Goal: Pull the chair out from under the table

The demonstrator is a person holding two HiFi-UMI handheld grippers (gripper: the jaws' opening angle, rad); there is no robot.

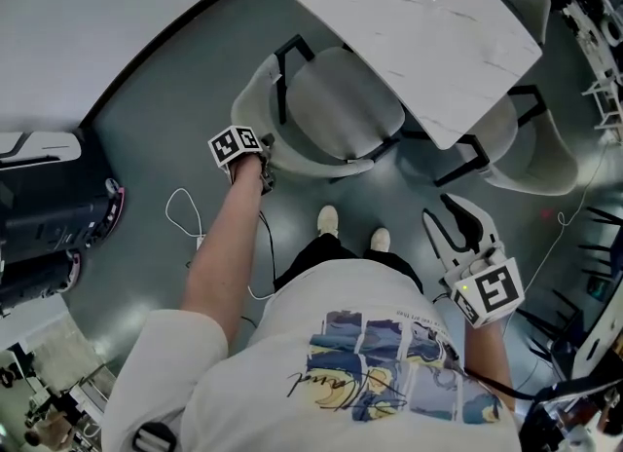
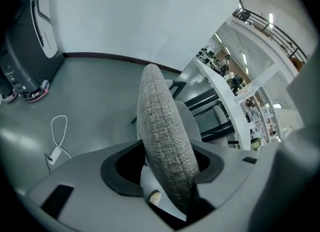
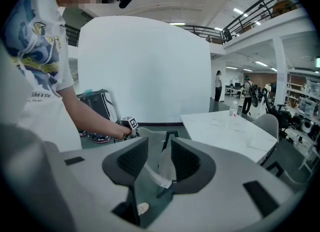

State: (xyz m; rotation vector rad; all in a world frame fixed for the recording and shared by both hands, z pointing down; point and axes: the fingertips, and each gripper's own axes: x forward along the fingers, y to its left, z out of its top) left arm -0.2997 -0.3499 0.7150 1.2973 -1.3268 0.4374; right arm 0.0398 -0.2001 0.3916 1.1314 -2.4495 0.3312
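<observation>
**Grasp stage: left gripper at chair back, pull not yet begun**

Chair (image 1: 336, 114): grey shell seat, tucked in, its front half under the white marble table (image 1: 419, 31). Its backrest rim (image 2: 162, 126) faces you and stands upright between the jaws of your left gripper (image 2: 167, 162). Those jaws are spread wide. A dark gap shows on one side of the rim, so I read it as straddled, not clamped.

Right gripper (image 1: 450, 228): well apart from the chair, low at your right side, jaws parted with nothing between them.

Judgement: this is the grasp step. Next you need to close the left jaws firmly on the rim, then draw straight back toward your feet. The fabric edge is rounded and may slip from a shallow grip, so seat it deep.

Surroundings: smooth grey floor (image 1: 146, 129), likely easy sliding. A white cable (image 1: 180, 211) loops near your left arm. A second chair (image 1: 531, 153) sits at the table's far side. A curved white wall (image 1: 97, 12) lies beyond.
</observation>
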